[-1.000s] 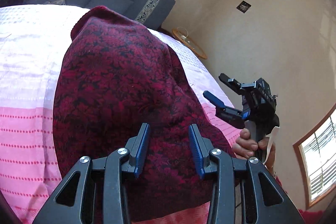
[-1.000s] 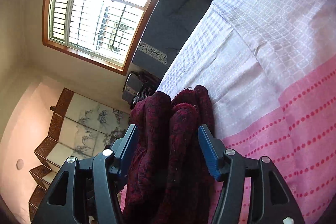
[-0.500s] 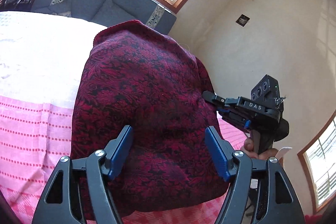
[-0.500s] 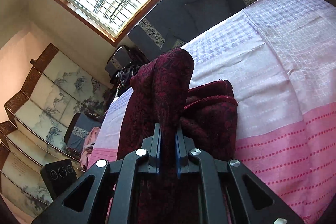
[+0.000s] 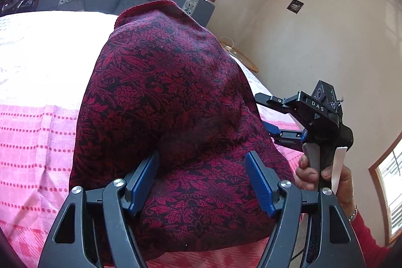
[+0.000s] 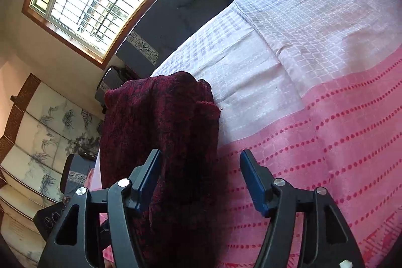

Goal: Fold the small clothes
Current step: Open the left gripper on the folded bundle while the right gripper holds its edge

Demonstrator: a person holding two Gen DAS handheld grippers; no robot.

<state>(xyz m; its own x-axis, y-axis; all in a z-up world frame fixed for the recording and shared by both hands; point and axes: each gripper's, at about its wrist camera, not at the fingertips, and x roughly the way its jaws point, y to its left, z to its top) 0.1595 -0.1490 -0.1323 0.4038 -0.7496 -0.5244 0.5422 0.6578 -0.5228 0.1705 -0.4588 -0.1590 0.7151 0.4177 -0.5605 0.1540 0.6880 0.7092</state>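
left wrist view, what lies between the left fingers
The dark red patterned garment fills the gap between the left gripper's open fingers, untouched, in the left wrist view.

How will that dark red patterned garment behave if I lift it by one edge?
Probably floppy: the garment lies in soft rounded folds on the pink bedspread. Its knit looks thick, so likely grippy, not slippery. The layered folds may slide apart when lifted.

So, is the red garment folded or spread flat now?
Folded: the red garment lies doubled in layers on the bedspread, with stacked edges visible at its far end.
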